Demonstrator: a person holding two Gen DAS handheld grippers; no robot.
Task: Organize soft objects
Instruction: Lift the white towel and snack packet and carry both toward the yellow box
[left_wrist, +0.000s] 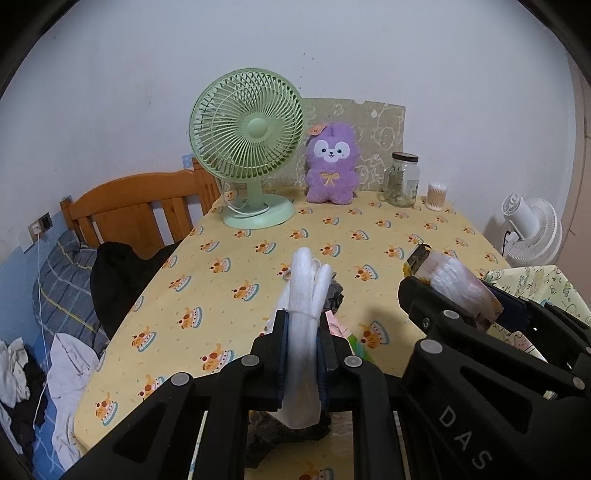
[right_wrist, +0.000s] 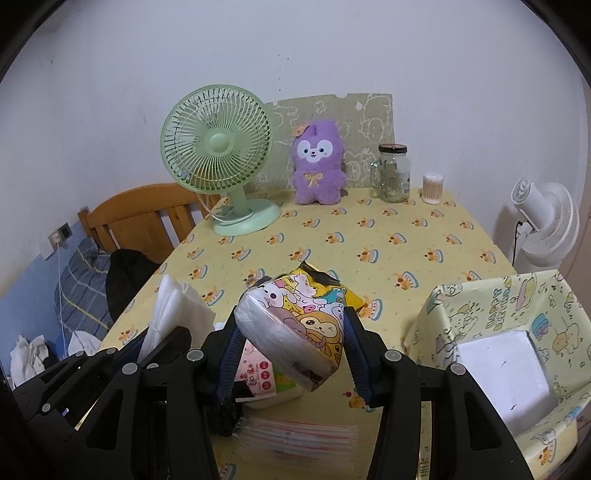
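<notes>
My left gripper (left_wrist: 303, 325) is shut on a folded white cloth bundle (left_wrist: 304, 295) and holds it above the yellow tablecloth (left_wrist: 229, 288); the bundle also shows in the right wrist view (right_wrist: 173, 314). My right gripper (right_wrist: 291, 314) is shut on a cartoon-printed tissue pack (right_wrist: 295, 325) and holds it above the table; the pack also shows in the left wrist view (left_wrist: 454, 284). Below it lie a pink wet-wipe pack (right_wrist: 258, 376) and a flat clear packet (right_wrist: 295, 435). A purple plush toy (right_wrist: 317, 166) sits at the table's back.
An open printed storage box (right_wrist: 517, 314) with a white inside stands at the right. A green desk fan (right_wrist: 218, 170), a glass jar (right_wrist: 393, 173) and a cotton swab tub (right_wrist: 433, 188) line the back. A bed with clothes (left_wrist: 55, 314) lies left. A white floor fan (right_wrist: 546, 225) stands right.
</notes>
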